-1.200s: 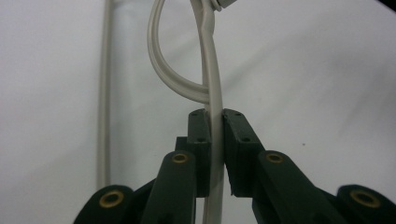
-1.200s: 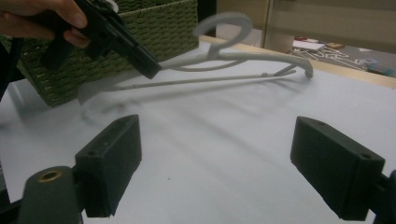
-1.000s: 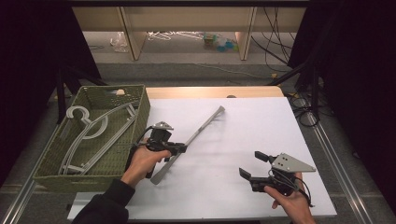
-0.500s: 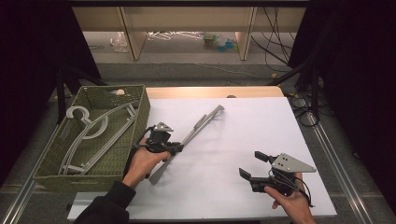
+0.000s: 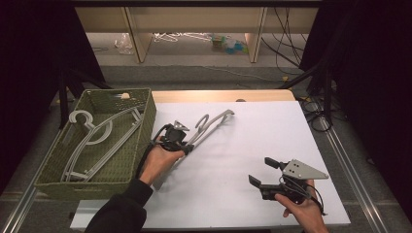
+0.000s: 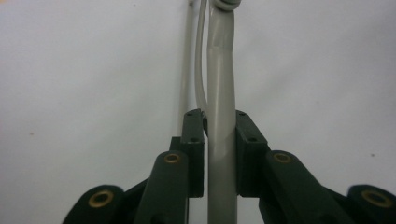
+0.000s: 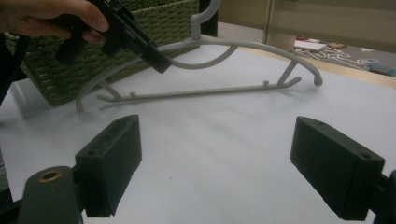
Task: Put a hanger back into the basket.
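A grey plastic hanger [image 5: 214, 121] stands on edge on the white table top [image 5: 272, 126], hook [image 7: 201, 16] upward. My left gripper [image 5: 187, 145] is shut on its upper arm; in the left gripper view both pads [image 6: 194, 140] press the grey bar [image 6: 220, 140]. Its jaws have just been opening a little, with the bar still between them. In the right gripper view the left gripper [image 7: 159, 63] holds the hanger [image 7: 224, 88] near the hook. My right gripper [image 5: 259, 170] rests open at the front right, with nothing between its pads [image 7: 112, 158].
A green woven basket [image 5: 145, 121] stands at the table's left edge with grey hangers [image 5: 92, 141] lying in it. The basket [image 7: 159, 23] is right behind the held hanger. Cables and shelves lie beyond the far edge.
The hanger has rolled from lying flat to standing on edge, so its hook now shows. The left hand has shifted a little with it. The right hand has kept still.
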Motion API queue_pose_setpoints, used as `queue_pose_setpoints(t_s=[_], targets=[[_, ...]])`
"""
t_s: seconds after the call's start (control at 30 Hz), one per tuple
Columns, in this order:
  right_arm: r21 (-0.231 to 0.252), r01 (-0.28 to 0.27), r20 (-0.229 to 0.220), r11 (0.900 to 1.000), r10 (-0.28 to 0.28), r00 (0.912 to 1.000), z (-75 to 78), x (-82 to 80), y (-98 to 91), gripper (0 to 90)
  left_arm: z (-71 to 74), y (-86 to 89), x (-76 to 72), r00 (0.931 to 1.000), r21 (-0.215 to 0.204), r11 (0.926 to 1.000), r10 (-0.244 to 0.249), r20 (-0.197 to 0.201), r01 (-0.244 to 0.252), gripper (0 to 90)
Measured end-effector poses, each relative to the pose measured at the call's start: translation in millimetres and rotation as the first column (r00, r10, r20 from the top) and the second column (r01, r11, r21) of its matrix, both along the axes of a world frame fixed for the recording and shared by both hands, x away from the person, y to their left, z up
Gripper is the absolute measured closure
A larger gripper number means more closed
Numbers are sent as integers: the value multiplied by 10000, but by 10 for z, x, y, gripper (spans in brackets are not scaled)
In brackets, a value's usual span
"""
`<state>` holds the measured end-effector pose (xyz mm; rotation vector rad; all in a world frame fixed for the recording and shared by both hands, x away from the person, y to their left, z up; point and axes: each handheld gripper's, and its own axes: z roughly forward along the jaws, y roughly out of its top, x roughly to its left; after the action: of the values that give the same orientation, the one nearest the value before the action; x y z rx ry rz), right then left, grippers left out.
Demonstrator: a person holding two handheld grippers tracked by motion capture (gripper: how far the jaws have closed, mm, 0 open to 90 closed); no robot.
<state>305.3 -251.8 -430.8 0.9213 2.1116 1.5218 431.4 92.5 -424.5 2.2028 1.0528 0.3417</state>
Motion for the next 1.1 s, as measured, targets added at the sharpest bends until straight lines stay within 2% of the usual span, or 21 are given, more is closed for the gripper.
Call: queue_pose_setpoints(t_s=[0.03, 0.13, 0.17, 0.27, 0.3, 0.33, 0.4, 0.53, 0.63, 0.67, 0.77, 0.8, 0.83, 0.87, 0.9, 0.93, 0.97, 1.0, 1.03, 1.07, 1.1], targets=[[29, 1, -11, 10000, -1, 10000, -1, 1, 0, 176, 21, 11, 3, 9998, 323, 9994, -154, 112, 151, 784], [16, 43, 29, 10000, -43, 10000, -2, 2, -1, 176, 26, 37, 9, 9997, 313, 9992, -229, -30, 230, 787], [158, -13, 30, 9999, 13, 10000, -8, 7, 5, 176, 25, 49, 13, 9998, 217, 9996, -205, -42, 206, 788], [137, -7, 33, 9999, 7, 10000, -7, 8, 2, 176, 42, 74, 6, 10000, -223, 9997, 28, 58, -26, 789], [15, 9, 265, 10000, -9, 9996, -3, 16, -8, 176, 53, 83, 0, 9999, -280, 9996, 40, 92, -37, 789], [-53, 19, 58, 10000, -18, 10000, 6, 3, -13, 176, 63, 96, -4, 9999, -318, 9995, 47, 116, -43, 789], [71, 42, 307, 10000, -44, 9995, -8, 19, -4, 176, 85, 144, -11, 9999, -832, 9965, 72, -79, -78, 789], [71, 20, 19, 10000, -20, 10000, -5, 1, 3, 176, 116, 205, -33, 9996, -1398, 9901, 67, -262, -103, 790], [67, 55, 297, 10000, -57, 9995, -9, 19, -4, 176, 171, 234, -71, 9997, -2039, 9790, 37, -258, -89, 790], [138, 11, 27, 9999, -11, 10000, -8, 8, 1, 176, 194, 239, -88, 9997, -2218, 9750, 33, -258, -89, 790], [-37, 30, 212, 10000, -29, 9998, 0, 12, -15, 176, 319, 287, -147, 10000, -2601, 9656, 14, -67, -30, 790], [-59, 50, -6, 10000, -50, 10000, 5, 0, -15, 176, 360, 301, -162, 10000, -2705, 9627, 11, -41, -21, 790], [-10, 38, -10, 10000, -38, 10000, 0, 2, -12, 176, 412, 313, -182, 10000, -2981, 9545, 68, 14, -61, 790], [140, 33, 33, 9999, -33, 10000, -13, 9, 0, 176, 467, 318, -220, 9995, -3294, 9438, 206, -220, -267, 790], [107, 33, 4, 9999, -33, 10000, -14, 9, 1, 176, 519, 336, -235, 9997, -3214, 9467, 227, 37, -204, 790], [42, 36, 147, 10000, -37, 9999, -12, 13, -3, 176, 566, 325, -268, 9989, -3555, 9336, 457, -78, -455, 790], [121, 0, 31, 9999, 0, 10000, -10, 5, 4, 176, 620, 330, -295, 9982, -3688, 9276, 600, -86, -589, 790], [-87, 52, -25, 9999, -53, 10000, 1, 0, -7, 176, 648, 325, -315, 9973, -3862, 9195, 704, -217, -733, 789], [52, 6, -85, 10000, -5, 10000, -6, 2, 3, 176, 687, 324, -337, 9954, -4126, 9059, 838, -459, -953, 790], [-167, 58, 183, 9998, -55, 9998, -4, 6, -4, 176, 728, 340, -346, 9946, -4277, 8980, 903, -515, -1037, 790], [-167, 58, 183, 9998, -55, 9998, -4, 6, -4, 176, 766, 362, -353, 9944, -4379, 8928, 930, -511, -1060, 790]])
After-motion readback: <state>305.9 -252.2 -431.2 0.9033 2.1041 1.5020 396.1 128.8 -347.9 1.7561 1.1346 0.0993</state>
